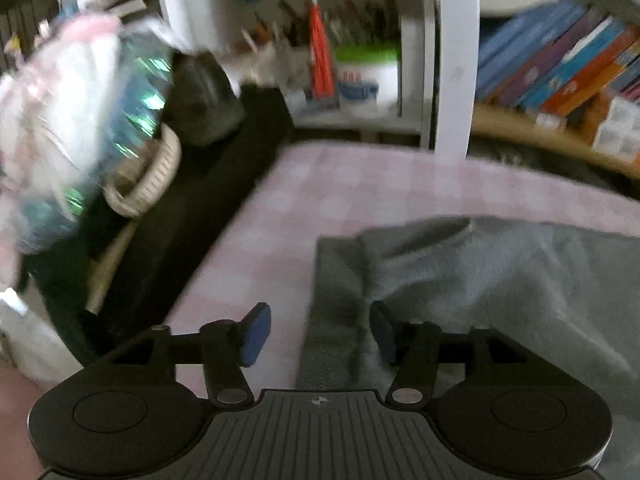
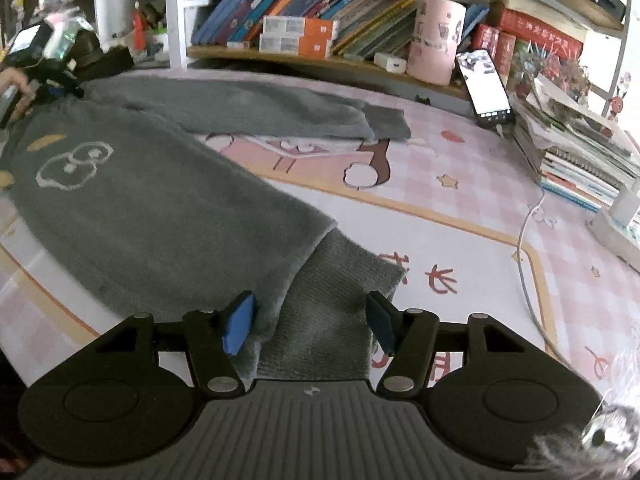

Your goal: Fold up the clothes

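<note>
Where hem ends, bare pink mat (image 2: 460, 216)

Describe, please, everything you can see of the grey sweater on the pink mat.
The grey sweater is of fuzzy, fleece-like knit and lies spread flat on the pink checked mat. Its front bears a white outline figure and small yellow marks. One sleeve stretches sideways toward the bookshelf and ends in a ribbed cuff. A ribbed band at the near edge lies between the open pads of the right gripper. The left gripper, also open, stands over another ribbed edge.
</note>
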The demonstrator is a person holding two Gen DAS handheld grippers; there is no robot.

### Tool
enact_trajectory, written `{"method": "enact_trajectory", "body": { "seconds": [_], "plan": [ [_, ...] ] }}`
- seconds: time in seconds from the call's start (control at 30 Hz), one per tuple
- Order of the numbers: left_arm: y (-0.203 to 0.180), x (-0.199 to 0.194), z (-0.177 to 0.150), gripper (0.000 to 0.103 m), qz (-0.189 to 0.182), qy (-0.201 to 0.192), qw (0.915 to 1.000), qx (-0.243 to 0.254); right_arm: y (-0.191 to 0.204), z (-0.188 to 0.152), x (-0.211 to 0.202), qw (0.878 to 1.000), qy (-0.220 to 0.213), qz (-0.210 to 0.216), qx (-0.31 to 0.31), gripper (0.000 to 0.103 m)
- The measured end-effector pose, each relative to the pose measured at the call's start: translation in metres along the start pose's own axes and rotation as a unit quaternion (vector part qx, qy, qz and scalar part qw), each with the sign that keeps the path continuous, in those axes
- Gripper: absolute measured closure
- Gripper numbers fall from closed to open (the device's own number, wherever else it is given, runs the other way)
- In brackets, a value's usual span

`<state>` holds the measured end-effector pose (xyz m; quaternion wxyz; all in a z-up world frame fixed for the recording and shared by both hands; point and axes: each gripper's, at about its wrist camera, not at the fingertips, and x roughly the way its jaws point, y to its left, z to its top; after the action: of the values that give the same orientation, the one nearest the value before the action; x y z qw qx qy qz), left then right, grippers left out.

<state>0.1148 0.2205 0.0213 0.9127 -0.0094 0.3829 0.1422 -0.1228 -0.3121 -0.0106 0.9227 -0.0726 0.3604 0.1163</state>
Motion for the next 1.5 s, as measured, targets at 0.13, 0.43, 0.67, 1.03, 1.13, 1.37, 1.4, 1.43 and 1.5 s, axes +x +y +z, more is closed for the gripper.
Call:
{"method": "enact_trajectory", "body": {
  "seconds": [0.13, 0.43, 0.67, 1.03, 1.13, 1.37, 1.4, 1.43, 1.5],
  "plan": [
    [0.042, -0.041, -0.024, 0.046, -0.044, -0.013, 0.9983, -0.036, -0.005, 0.006, -0.005, 0.999, -0.030, 0.004, 0.018, 0.048],
    [0.083, -0.056, -0.107, 0.059, -0.105, 0.004, 0.9863, -0.127, 0.003, 0.012, 0.021, 1.000, -0.009, -0.018, -0.018, 0.067],
    [0.080, -0.069, -0.128, 0.075, -0.104, -0.018, 0.9858, -0.130, -0.018, 0.011, 0.028, 0.999, -0.021, -0.043, 0.001, 0.064],
    [0.070, -0.081, -0.141, 0.060, -0.065, -0.045, 0.9904, -0.114, -0.017, 0.001, 0.027, 0.998, -0.053, -0.041, 0.016, 0.062],
    [0.064, -0.098, -0.153, 0.050, -0.041, -0.078, 0.9904, -0.107, -0.017, 0.000, 0.026, 0.997, -0.055, -0.044, 0.021, 0.061],
    [0.039, -0.156, -0.196, 0.050, -0.095, -0.121, 0.9854, -0.073, -0.006, -0.003, 0.005, 0.995, -0.085, -0.045, 0.028, 0.062],
    [0.033, -0.163, -0.202, 0.050, -0.098, -0.129, 0.9845, -0.065, -0.004, -0.003, 0.001, 0.995, -0.089, -0.045, 0.027, 0.063],
    [0.028, -0.169, -0.207, 0.050, -0.101, -0.138, 0.9834, -0.060, -0.001, -0.004, -0.003, 0.994, -0.092, -0.046, 0.025, 0.065],
    [0.019, -0.176, -0.213, 0.048, -0.100, -0.160, 0.9801, -0.062, 0.005, -0.005, -0.007, 0.995, -0.091, -0.045, 0.020, 0.072]
  ]
}}
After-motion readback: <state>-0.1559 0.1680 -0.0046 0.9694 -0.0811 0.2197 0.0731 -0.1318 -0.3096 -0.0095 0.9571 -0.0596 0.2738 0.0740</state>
